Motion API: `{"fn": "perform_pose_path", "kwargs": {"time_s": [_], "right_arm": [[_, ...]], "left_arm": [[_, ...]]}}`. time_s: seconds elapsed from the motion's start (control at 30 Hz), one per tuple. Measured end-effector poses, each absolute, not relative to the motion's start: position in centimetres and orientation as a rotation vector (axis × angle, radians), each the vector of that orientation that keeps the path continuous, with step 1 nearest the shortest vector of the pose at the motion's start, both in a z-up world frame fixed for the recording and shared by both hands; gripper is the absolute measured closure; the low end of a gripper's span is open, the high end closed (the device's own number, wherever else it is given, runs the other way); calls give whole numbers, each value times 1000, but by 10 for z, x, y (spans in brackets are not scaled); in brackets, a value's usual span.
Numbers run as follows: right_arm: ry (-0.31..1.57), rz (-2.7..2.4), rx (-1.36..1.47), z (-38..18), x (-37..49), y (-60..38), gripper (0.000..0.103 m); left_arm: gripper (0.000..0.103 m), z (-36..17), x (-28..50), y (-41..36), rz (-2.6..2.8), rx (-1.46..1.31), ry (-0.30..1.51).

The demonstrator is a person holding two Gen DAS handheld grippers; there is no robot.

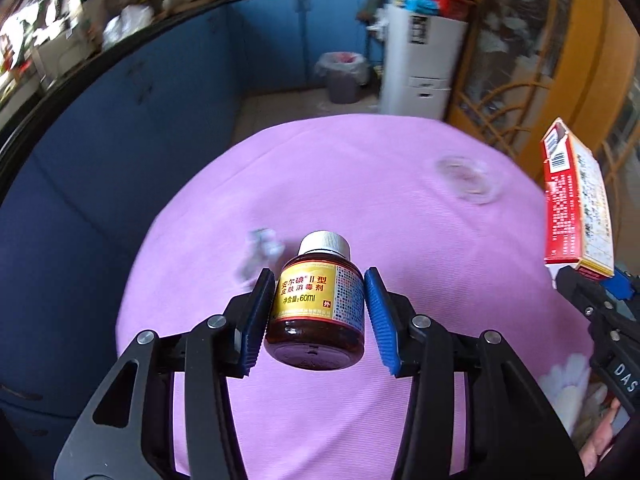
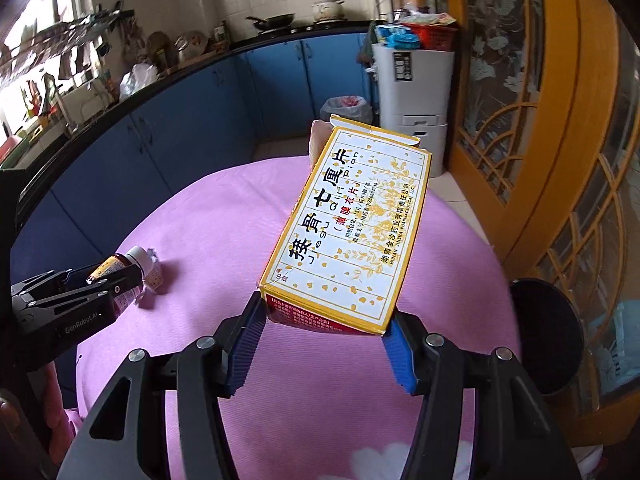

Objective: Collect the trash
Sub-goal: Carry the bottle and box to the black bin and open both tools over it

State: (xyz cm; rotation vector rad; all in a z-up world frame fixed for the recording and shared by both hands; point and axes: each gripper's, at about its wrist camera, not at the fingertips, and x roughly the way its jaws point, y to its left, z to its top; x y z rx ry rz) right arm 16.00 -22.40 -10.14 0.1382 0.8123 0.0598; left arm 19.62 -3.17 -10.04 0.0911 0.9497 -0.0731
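Observation:
My left gripper (image 1: pixel 318 316) is shut on a small brown disinfectant bottle (image 1: pixel 316 300) with a white cap and yellow label, held above the pink tablecloth (image 1: pixel 360 184). My right gripper (image 2: pixel 324 340) is shut on a yellow and white medicine box (image 2: pixel 348 232) with red sides, also lifted over the table. The box (image 1: pixel 576 200) shows at the right edge of the left wrist view; the bottle (image 2: pixel 132 264) and left gripper (image 2: pixel 88 292) show at the left of the right wrist view. A crumpled wrapper (image 1: pixel 262 246) lies on the cloth just beyond the bottle.
A grey bin with a plastic liner (image 1: pixel 342 76) stands on the floor beyond the table, next to a white cabinet (image 1: pixel 420 68). A clear round lid or dish (image 1: pixel 468 180) lies on the cloth at the far right. Blue kitchen cabinets (image 2: pixel 192 120) line the left.

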Motion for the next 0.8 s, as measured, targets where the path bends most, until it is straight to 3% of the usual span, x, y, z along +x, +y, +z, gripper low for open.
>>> {"fn": "perform_pose_path", "kwargs": {"time_s": [0.47,0.73,0.8], "right_arm": [[791,-212,274,-118,114,-382,49],[807,-284,328,-140,128,-444,47],[811,-294,342,-146,135,-456,36]], "left_arm": [[56,-85,200,-213,-323,226,906],[56,-85,202,-278,-388,266,898],[56,-86,202,-290,-395,275,896]]}}
